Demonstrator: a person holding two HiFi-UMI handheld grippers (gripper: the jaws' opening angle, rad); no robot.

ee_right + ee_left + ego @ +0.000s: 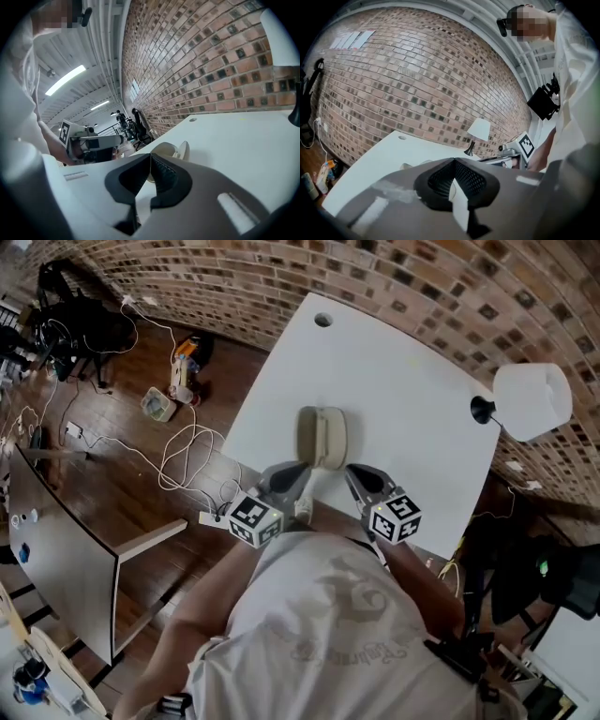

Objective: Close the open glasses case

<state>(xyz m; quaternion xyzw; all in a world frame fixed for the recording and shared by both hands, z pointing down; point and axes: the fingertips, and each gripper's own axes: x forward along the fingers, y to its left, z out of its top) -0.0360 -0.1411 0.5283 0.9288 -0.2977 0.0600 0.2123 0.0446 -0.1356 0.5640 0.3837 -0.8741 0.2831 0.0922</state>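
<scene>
The beige glasses case [322,436] lies open on the white table [403,381], lid and base side by side. My left gripper [302,468] sits just short of its near left end, and my right gripper [352,470] just short of its near right end. Both stand shut with nothing held. In the right gripper view the case [169,149] shows just beyond the closed tips [150,154], its lid standing up. In the left gripper view only a sliver of the case [408,165] shows past the shut left gripper [453,159], and the right gripper's marker cube [525,145] shows to the right.
A white-shaded lamp [531,399] on a black stem stands at the table's right edge. A cable hole [322,320] is at the far corner. Brick wall runs behind. Cables and small items [178,381] lie on the wooden floor to the left, beside another table [66,549].
</scene>
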